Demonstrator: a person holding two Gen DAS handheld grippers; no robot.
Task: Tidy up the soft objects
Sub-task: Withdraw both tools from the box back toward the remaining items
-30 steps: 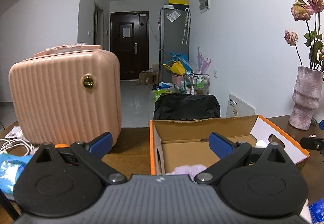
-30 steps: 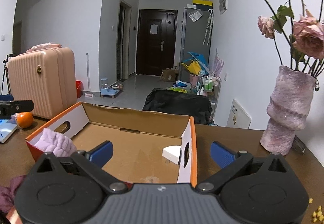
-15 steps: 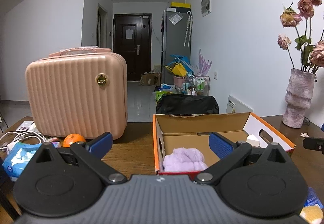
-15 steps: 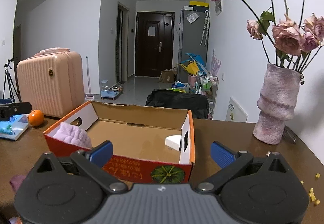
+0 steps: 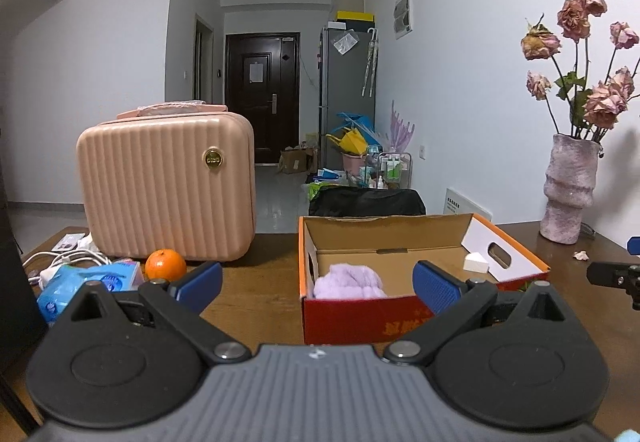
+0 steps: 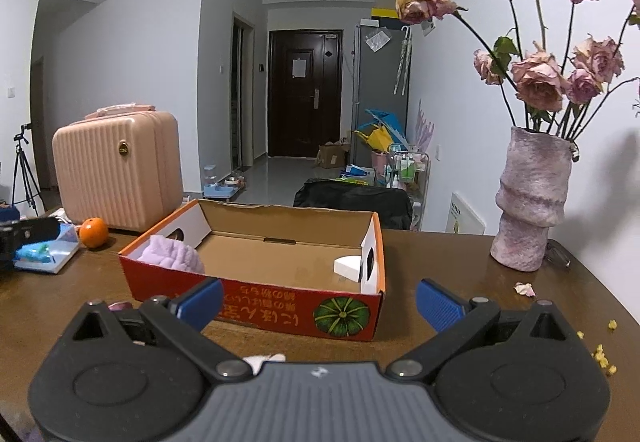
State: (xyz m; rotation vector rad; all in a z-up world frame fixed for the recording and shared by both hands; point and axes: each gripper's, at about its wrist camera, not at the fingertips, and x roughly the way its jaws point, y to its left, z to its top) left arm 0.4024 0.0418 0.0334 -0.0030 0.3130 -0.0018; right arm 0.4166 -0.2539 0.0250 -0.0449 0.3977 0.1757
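Note:
An open cardboard box (image 5: 400,312) (image 6: 256,302) with red and orange sides stands on the brown table. A fluffy lilac cloth (image 5: 348,282) (image 6: 172,256) lies in its left end and a white sponge wedge (image 5: 476,263) (image 6: 347,265) in its right end. My left gripper (image 5: 318,282) is open and empty, held back from the box's near wall. My right gripper (image 6: 318,300) is open and empty too, in front of the box's pumpkin-printed side. A white soft scrap (image 6: 264,360) and a pinkish thing (image 6: 120,306) peek out just before the right gripper's body.
A pink ribbed case (image 5: 168,190) (image 6: 116,170) stands at the table's back left, with an orange (image 5: 165,264) (image 6: 93,232), a blue tissue pack (image 5: 84,282) (image 6: 44,254) and white cables (image 5: 60,260) near it. A rough vase (image 5: 570,190) (image 6: 530,202) of dried roses stands right.
Both grippers have drawn back and risen from the box, so the box looks smaller and its whole front shows. The lilac cloth and white sponge stay in the box.

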